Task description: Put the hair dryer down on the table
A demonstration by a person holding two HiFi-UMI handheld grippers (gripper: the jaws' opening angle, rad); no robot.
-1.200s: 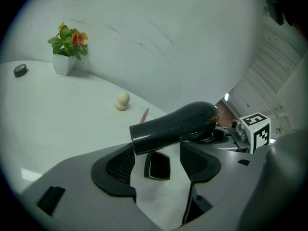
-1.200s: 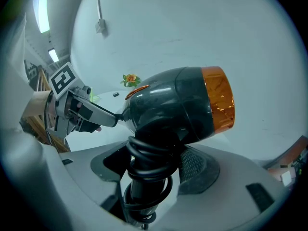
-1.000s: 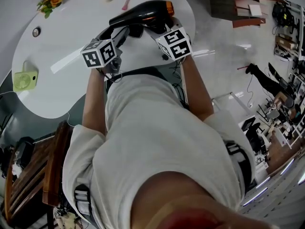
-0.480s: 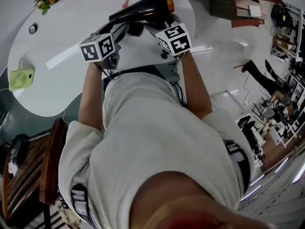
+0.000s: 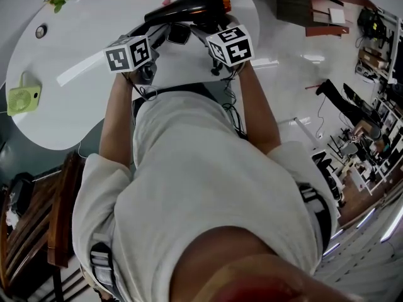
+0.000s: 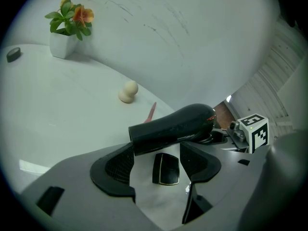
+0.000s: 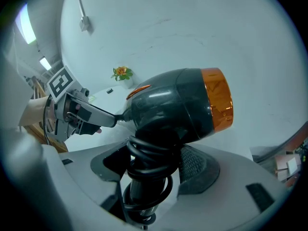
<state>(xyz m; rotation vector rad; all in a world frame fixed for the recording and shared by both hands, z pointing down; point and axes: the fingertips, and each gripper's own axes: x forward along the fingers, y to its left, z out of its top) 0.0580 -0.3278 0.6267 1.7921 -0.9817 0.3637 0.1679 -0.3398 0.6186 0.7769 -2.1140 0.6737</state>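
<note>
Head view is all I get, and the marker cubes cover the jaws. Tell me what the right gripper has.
Observer: The right gripper is shut on the dryer, on its handle, where the cord is wound.
Operator: Now report the left one.
Observer: The left gripper is open, jaws wide apart. The dryer's barrel lies crosswise in front of its tips.
Operator: Say what shows between those jaws.
Observer: Only a small flat black piece. I cannot tell what it is.
</note>
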